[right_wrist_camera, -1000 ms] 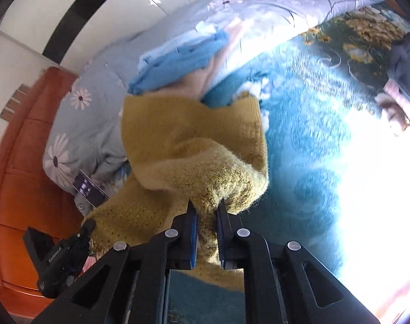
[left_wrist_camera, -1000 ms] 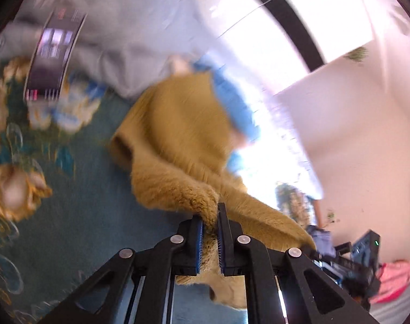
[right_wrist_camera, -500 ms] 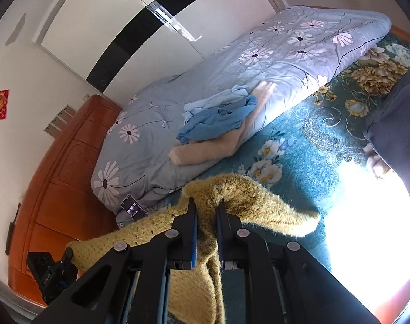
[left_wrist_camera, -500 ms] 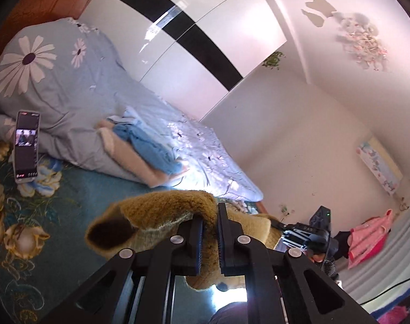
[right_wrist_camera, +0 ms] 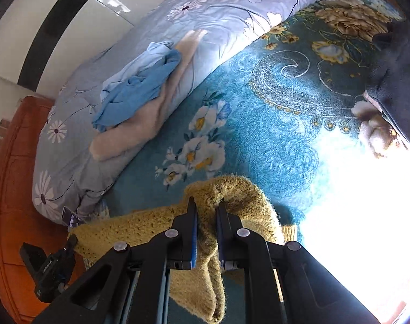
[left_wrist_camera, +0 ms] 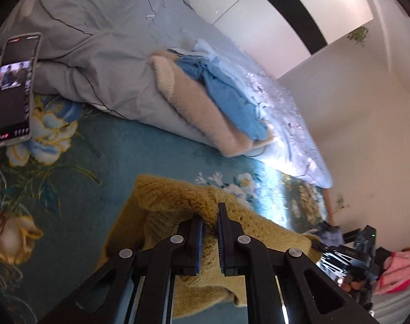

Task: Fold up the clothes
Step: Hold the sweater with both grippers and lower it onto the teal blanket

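A fuzzy mustard-yellow sweater (left_wrist_camera: 178,202) hangs between both grippers over the teal floral bedspread (left_wrist_camera: 70,178). My left gripper (left_wrist_camera: 210,216) is shut on a fold of it. My right gripper (right_wrist_camera: 206,208) is shut on another fold of the sweater (right_wrist_camera: 237,191), with an end drooping below the fingers. The other gripper shows at the lower right of the left wrist view (left_wrist_camera: 348,251) and the lower left of the right wrist view (right_wrist_camera: 48,267).
A rolled grey-blue floral duvet (left_wrist_camera: 97,54) lies along the back, with a beige fleece (left_wrist_camera: 205,113) and a blue garment (left_wrist_camera: 231,97) on it. A phone (left_wrist_camera: 14,89) leans on the duvet. Dark fabric (right_wrist_camera: 399,81) at right. A pink garment (left_wrist_camera: 399,267) beyond.
Both grippers have lowered with the sweater and tilted down toward the bedspread. The sweater now hangs closer to the bed surface than half a second ago.
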